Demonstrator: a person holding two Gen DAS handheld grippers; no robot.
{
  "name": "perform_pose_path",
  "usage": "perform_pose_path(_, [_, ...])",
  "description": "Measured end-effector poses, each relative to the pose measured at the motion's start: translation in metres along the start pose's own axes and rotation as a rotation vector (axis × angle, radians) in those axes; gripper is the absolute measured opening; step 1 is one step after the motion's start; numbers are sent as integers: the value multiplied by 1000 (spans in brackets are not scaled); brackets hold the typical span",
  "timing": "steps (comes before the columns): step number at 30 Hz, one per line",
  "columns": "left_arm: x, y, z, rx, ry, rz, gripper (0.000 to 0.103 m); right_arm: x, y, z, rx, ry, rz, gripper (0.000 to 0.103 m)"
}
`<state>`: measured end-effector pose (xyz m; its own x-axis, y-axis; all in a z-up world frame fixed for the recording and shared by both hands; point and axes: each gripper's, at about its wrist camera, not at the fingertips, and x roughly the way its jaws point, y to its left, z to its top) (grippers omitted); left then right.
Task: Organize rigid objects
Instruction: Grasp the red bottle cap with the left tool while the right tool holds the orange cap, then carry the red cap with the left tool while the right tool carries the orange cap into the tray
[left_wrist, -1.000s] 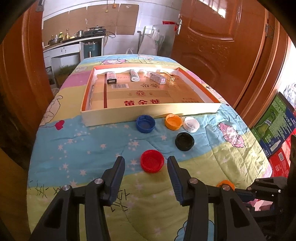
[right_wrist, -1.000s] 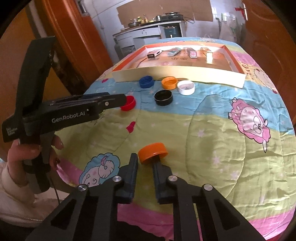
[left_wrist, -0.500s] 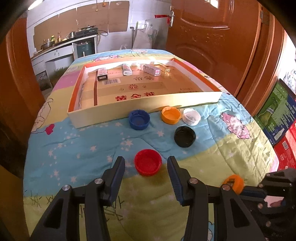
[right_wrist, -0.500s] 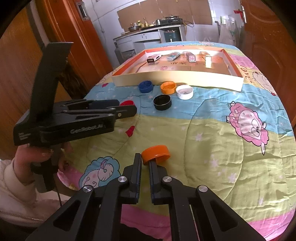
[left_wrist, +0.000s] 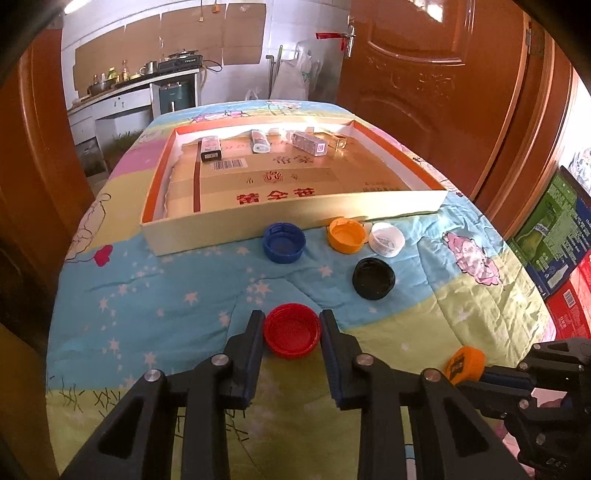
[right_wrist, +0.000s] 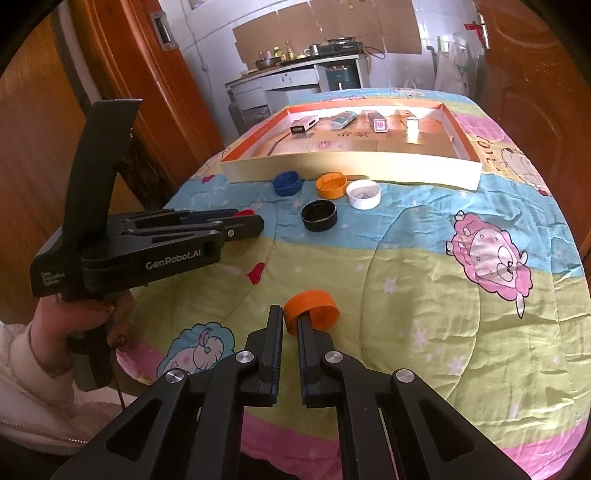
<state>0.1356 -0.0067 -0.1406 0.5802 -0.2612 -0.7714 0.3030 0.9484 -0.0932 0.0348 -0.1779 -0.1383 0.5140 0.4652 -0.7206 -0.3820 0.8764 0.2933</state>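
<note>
A red bottle cap (left_wrist: 291, 330) lies open side up on the quilt, between the two fingers of my left gripper (left_wrist: 291, 321), which close on its sides. My right gripper (right_wrist: 290, 319) is shut on the rim of an orange cap (right_wrist: 312, 308), held just above the quilt; the orange cap also shows in the left wrist view (left_wrist: 464, 363). Blue (left_wrist: 284, 242), orange (left_wrist: 346, 235), white (left_wrist: 386, 239) and black (left_wrist: 373, 278) caps lie in front of a shallow cardboard tray (left_wrist: 258, 225).
The tray holds several small items along its far wall, such as a dark box (left_wrist: 210, 148) and a patterned box (left_wrist: 309, 143). Wooden doors (left_wrist: 424, 74) flank the quilted table. Stacked cartons (left_wrist: 554, 236) stand at the right. The left gripper's body (right_wrist: 147, 243) fills the right wrist view's left side.
My left gripper moved forward around the red cap and narrowed onto it. My right gripper closed on the orange cap's rim and lifted it slightly.
</note>
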Motion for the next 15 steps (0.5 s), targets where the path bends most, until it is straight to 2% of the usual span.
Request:
perform_pose_path(10, [-21,-1,14,-20,-42,21,30,-4,2,12,-17,-25,3,8])
perform_pose_path(15, [-29,2,21,-42,-56,56,30,-5,2,20,-27,-39,0,8])
